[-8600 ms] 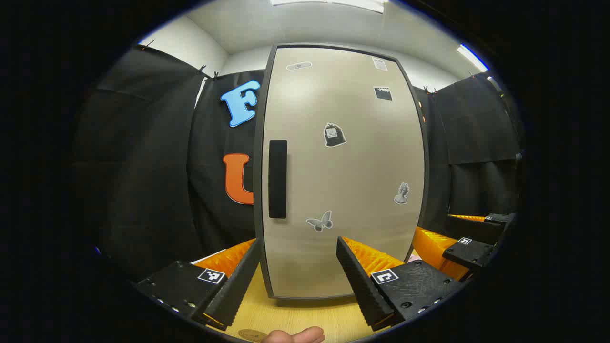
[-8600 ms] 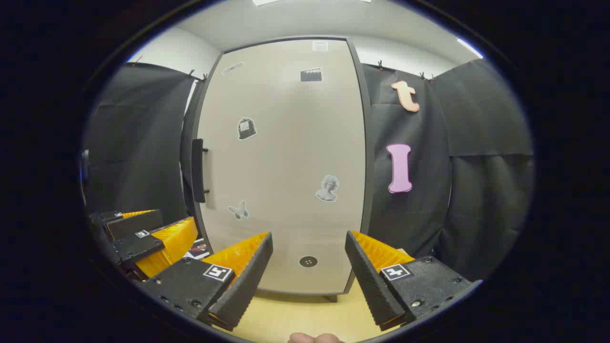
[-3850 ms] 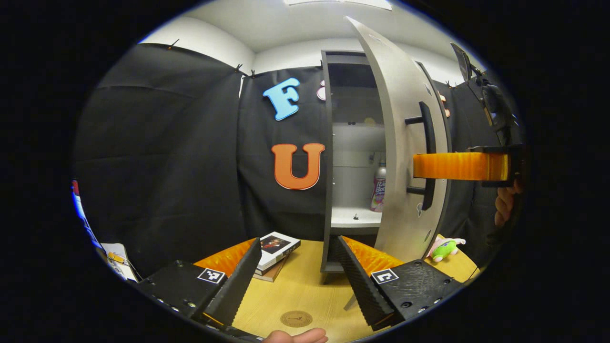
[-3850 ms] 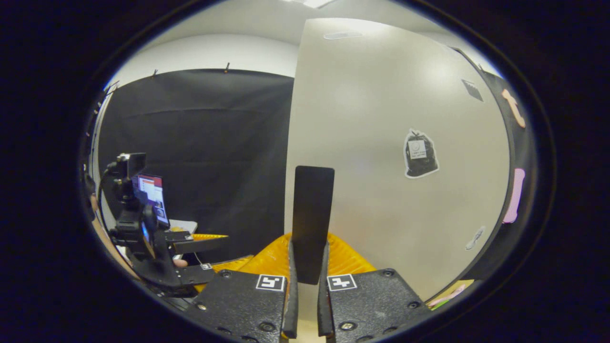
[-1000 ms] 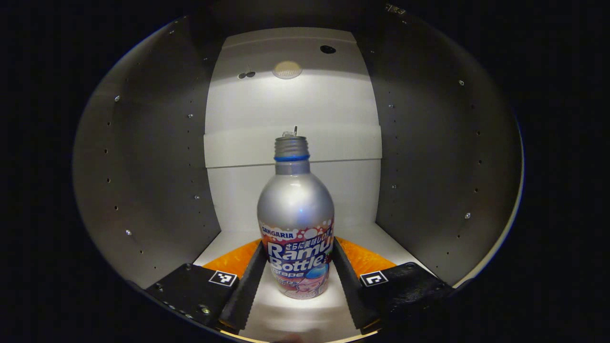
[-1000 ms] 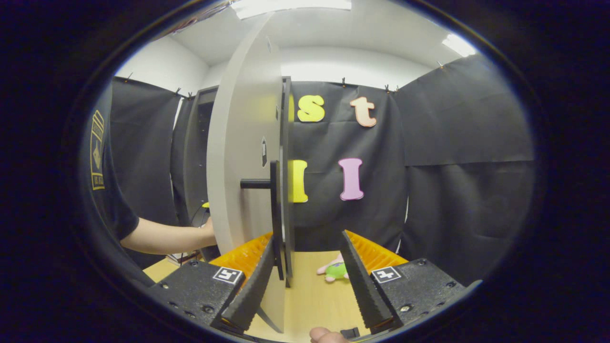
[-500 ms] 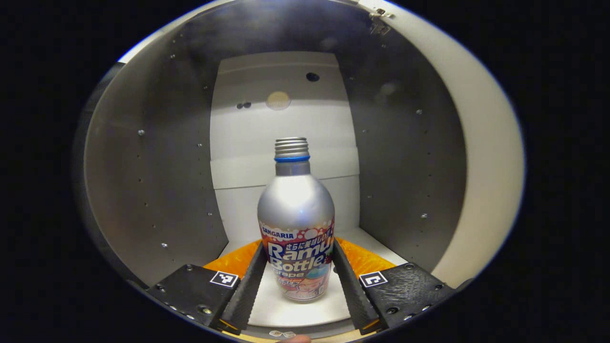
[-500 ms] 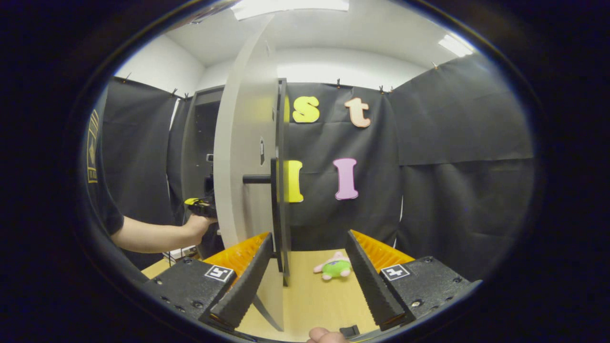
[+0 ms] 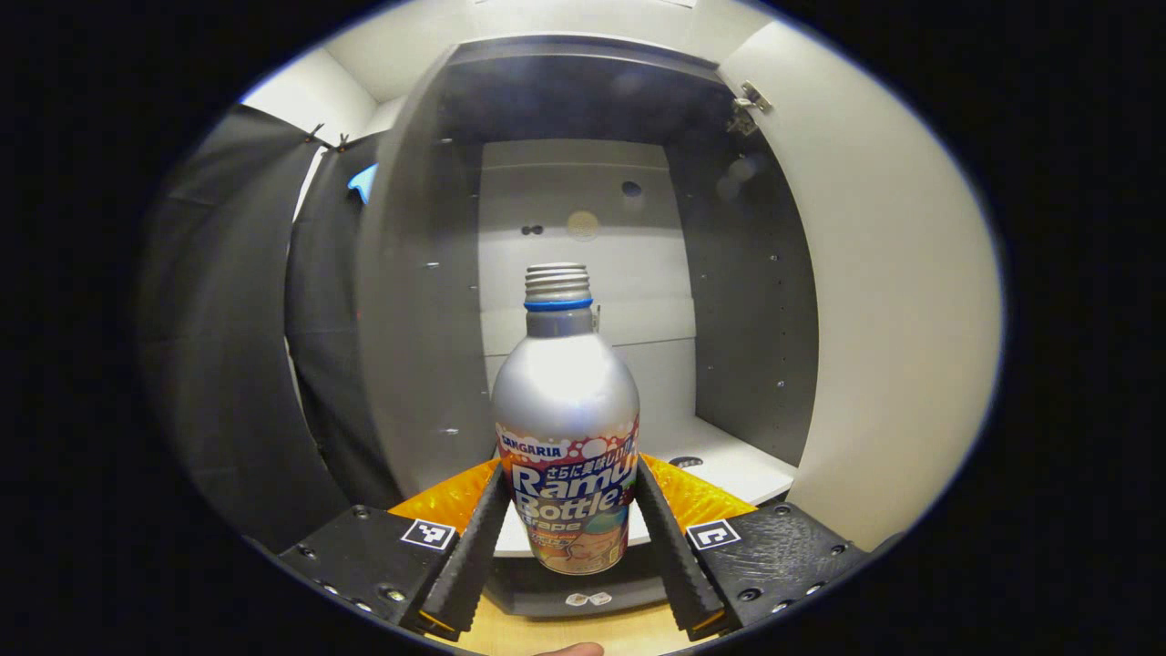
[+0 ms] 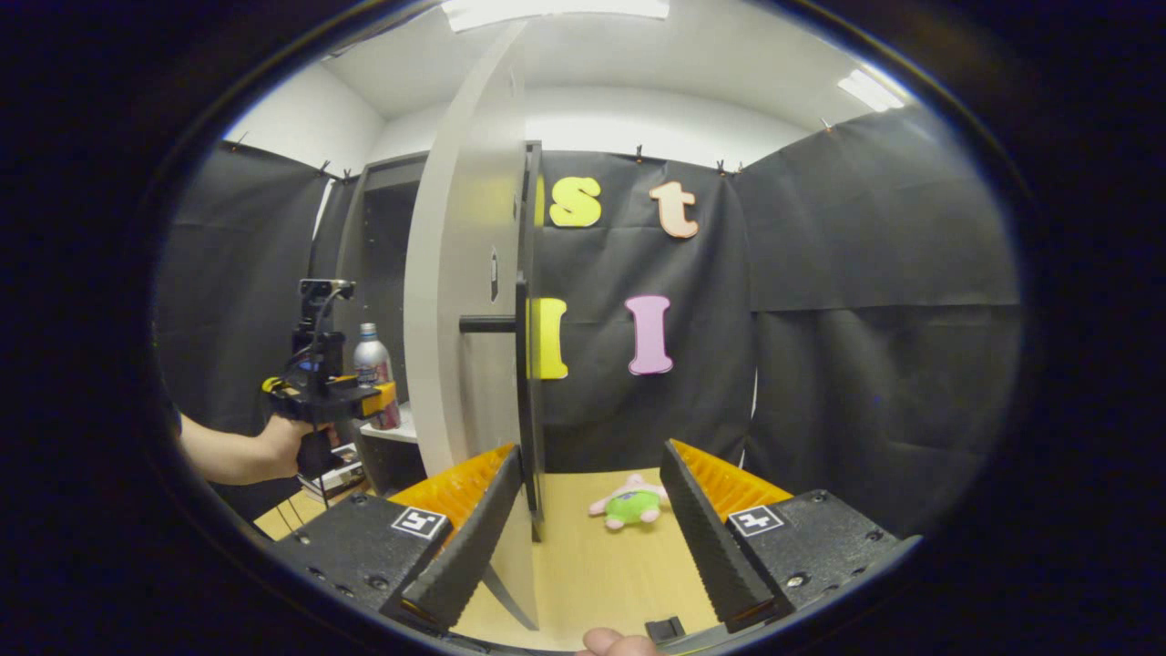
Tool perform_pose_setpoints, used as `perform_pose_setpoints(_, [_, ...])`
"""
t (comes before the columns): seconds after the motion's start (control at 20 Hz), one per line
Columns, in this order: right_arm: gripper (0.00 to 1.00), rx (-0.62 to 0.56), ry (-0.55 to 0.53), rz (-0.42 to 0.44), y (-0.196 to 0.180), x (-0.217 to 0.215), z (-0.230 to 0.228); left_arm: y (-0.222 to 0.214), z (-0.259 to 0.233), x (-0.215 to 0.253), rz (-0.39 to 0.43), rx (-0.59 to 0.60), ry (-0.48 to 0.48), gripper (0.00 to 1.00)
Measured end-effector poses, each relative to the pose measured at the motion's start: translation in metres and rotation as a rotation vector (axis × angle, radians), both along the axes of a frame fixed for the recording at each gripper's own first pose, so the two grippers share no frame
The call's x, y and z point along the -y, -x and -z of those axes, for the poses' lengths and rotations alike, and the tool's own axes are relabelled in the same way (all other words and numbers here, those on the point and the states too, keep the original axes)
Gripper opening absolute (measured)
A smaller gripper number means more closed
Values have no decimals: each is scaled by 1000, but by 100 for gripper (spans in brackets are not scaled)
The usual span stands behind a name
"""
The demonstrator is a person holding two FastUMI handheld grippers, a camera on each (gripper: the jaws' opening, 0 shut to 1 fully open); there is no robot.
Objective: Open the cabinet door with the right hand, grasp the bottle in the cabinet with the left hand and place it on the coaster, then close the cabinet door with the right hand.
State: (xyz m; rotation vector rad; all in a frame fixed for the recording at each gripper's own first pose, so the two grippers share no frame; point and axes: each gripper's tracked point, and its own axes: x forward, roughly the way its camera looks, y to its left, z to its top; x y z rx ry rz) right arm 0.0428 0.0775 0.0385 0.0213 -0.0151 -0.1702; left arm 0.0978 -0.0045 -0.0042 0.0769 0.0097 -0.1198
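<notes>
Bottle clamped between left gripper fingers before open cabinet; right gripper fingers apart beside door.

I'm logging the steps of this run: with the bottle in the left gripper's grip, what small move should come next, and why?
Probably draw the left gripper further back out of the cabinet and lower it toward the wooden table. Both fingers press the aluminium soda bottle, which is upright at the cabinet's front edge. The cabinet door stands wide open; the right gripper is open, beside the door's edge.
</notes>
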Motion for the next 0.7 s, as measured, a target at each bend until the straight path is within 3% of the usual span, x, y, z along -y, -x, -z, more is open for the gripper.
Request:
perform_pose_setpoints(0.35, [97,-2,-12,121,13,0,0,43,41,-58,-44,-21,35,77])
perform_pose_setpoints(0.7, [98,-42,70,163,24,-7,6,77,133,-89,-87,-121,87,77])
